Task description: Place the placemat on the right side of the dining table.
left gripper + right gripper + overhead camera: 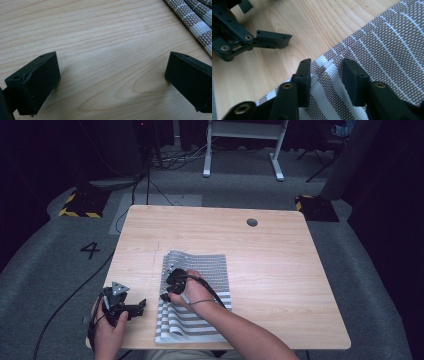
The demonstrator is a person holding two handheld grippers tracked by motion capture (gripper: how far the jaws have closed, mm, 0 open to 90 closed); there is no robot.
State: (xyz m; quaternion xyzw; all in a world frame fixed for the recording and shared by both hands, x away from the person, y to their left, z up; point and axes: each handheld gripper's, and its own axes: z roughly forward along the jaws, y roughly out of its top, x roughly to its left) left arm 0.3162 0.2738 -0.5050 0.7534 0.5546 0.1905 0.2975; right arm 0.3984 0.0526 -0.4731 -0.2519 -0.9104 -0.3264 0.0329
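Observation:
A grey and white striped cloth [200,270] lies rumpled on the wooden table [280,270], near its front edge. My right gripper [166,284] rests on the cloth's left edge. In the right gripper view, the right gripper [325,67] is open, its jaws a little apart, with a raised fold of cloth [387,45] between and beneath them. My left gripper [140,306] hovers low over bare wood left of the cloth. It [112,75] is open wide with nothing between the jaws. A corner of the cloth [197,15] lies beyond its right jaw. One of the left gripper's fingers [273,39] appears in the right gripper view.
A round cable hole [252,222] sits in the table's far right part. Bare wood spreads to the right of and behind the cloth. On the carpet lie cables [75,295], a painted number 4 [90,249] and a white desk frame [245,150] farther back.

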